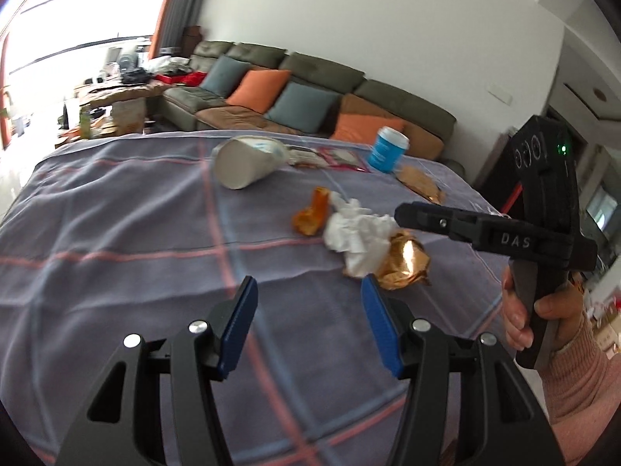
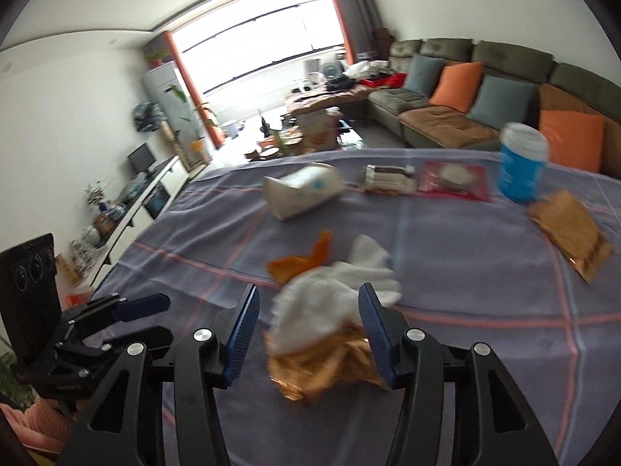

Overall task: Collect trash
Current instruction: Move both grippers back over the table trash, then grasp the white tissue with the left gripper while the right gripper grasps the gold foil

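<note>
Right gripper point(image 2: 308, 328), jaws spread, straddles the crumpled white tissue point(image 2: 330, 303) and gold foil wrapper point(image 2: 322, 369) lying between its fingers on the tablecloth point(image 2: 465, 272); lower fully, then close on both together, while the left gripper point(image 1: 308, 310) hangs spread and empty.

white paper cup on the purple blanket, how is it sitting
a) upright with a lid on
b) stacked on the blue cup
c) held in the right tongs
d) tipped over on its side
d, since the white paper cup lies on its side on the purple plaid blanket, its round base facing the left wrist camera, apart from the upright blue cup.
</note>
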A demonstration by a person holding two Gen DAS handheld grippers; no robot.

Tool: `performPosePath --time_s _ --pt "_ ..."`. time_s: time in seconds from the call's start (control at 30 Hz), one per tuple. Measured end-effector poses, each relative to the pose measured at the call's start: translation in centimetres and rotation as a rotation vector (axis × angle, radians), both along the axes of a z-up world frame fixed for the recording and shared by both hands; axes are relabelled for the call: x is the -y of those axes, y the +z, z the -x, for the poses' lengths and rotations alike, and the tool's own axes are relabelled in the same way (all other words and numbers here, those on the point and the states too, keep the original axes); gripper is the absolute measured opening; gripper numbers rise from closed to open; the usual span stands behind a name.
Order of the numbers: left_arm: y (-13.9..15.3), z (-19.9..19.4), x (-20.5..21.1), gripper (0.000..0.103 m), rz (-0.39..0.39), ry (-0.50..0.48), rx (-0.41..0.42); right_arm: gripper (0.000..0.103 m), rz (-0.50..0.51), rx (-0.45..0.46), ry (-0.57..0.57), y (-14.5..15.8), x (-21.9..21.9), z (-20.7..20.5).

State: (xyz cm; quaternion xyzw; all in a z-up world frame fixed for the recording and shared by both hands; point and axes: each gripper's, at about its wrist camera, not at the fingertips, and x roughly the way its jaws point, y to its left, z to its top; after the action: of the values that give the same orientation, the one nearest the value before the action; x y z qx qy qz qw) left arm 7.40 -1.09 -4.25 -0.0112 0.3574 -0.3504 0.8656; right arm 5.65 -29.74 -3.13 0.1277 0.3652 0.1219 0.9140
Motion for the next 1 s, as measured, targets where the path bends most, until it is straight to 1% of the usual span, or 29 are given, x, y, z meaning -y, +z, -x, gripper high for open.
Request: performPosePath --time_s 0.13,0.33,0.57,0.67,0.73,0.77,0.8,0.83,0.9,0.93,1.0 --pt "-0.3 -1.3 2.6 0.057 -0.006 -0.044 -0.040 0.057 -0.011 -0.038 -0.038 -1.3 1.9 0.7" --pt "-0.8 -2.9 5.1 0.056 -0.023 -0.067 -0.090 0.059 -0.033 -0.064 -0.028 -2.5 2.6 1.5" --pt "-1.7 -4.5 7.9 0.055 -0.063 -0.083 -0.140 0.060 -0.068 -0.065 -0.011 -2.9 2.9 1.8" --pt "-2.1 -5.0 8.5 0.049 -0.072 -0.079 -0.166 0.060 -0.088 -0.070 -0.005 -2.9 3.1 1.9" --pt "-2.4 -5.5 8.9 0.041 -0.073 -0.075 -0.181 0.058 -0.100 -0.072 0.001 -3.0 3.1 1.8" --pt "-2.6 -5.5 8.9 0.039 -0.071 -0.074 -0.185 0.058 -0.101 -0.073 0.006 -3.0 3.1 1.9" --pt "-2.8 -5.6 8.9 0.033 -0.069 -0.071 -0.191 0.057 -0.103 -0.073 0.010 -3.0 3.1 1.9" --pt "-3.0 -5.7 8.9 0.024 -0.062 -0.074 -0.200 0.055 -0.107 -0.073 0.013 -3.1 3.0 1.9" --pt "-3.2 -5.7 8.9 0.015 -0.055 -0.071 -0.206 0.052 -0.111 -0.075 0.017 -3.1 3.0 1.9" --pt "-3.3 -5.7 9.0 0.012 -0.053 -0.070 -0.203 0.051 -0.118 -0.074 0.018 -3.1 3.0 1.9" --pt "-3.2 -5.4 9.0 0.011 -0.053 -0.067 -0.192 0.049 -0.127 -0.075 0.021 -3.2 3.1 1.9"
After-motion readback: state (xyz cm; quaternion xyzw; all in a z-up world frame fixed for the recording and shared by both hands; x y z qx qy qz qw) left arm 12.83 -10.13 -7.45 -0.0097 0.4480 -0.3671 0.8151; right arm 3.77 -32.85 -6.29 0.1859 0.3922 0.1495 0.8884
